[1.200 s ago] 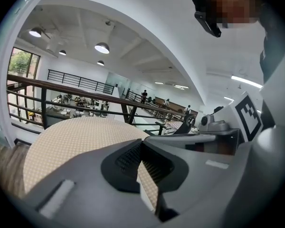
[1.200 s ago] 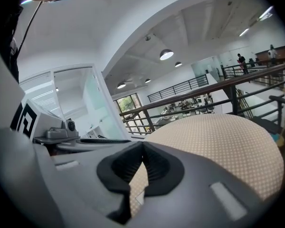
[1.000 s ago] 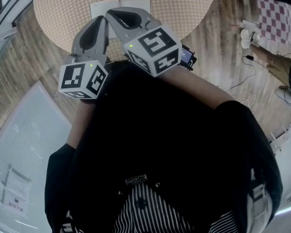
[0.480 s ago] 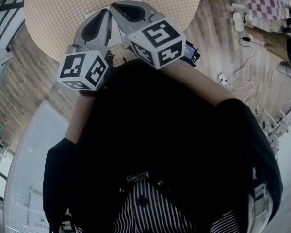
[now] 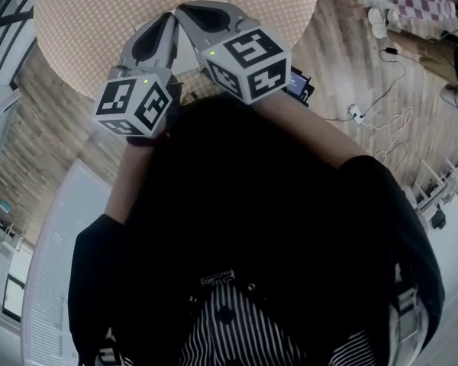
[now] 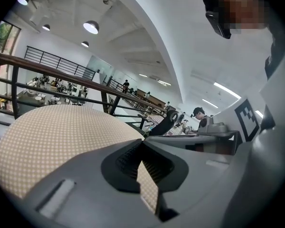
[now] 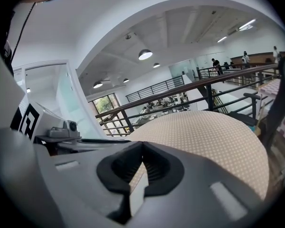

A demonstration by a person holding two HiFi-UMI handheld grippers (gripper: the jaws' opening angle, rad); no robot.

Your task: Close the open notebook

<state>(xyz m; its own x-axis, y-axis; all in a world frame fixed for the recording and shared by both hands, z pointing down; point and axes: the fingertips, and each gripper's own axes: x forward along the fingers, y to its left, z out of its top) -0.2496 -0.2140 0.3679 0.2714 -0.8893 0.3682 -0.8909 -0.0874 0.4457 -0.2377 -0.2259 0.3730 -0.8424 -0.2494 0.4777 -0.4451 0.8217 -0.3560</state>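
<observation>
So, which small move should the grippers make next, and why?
Probably ease the right gripper down toward the notebook, opening its jaws slightly: it and the left gripper are shut and empty, and the notebook shows only as a white sliver between them.

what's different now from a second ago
Both grippers have moved forward over the table toward the notebook. The left gripper and right gripper now cover most of it, where a second ago its open pages showed plainly. Nothing was taken hold of or let go. Unchanged: both pairs of jaws shut and empty, grippers side by side, notebook lying on the table.
</observation>
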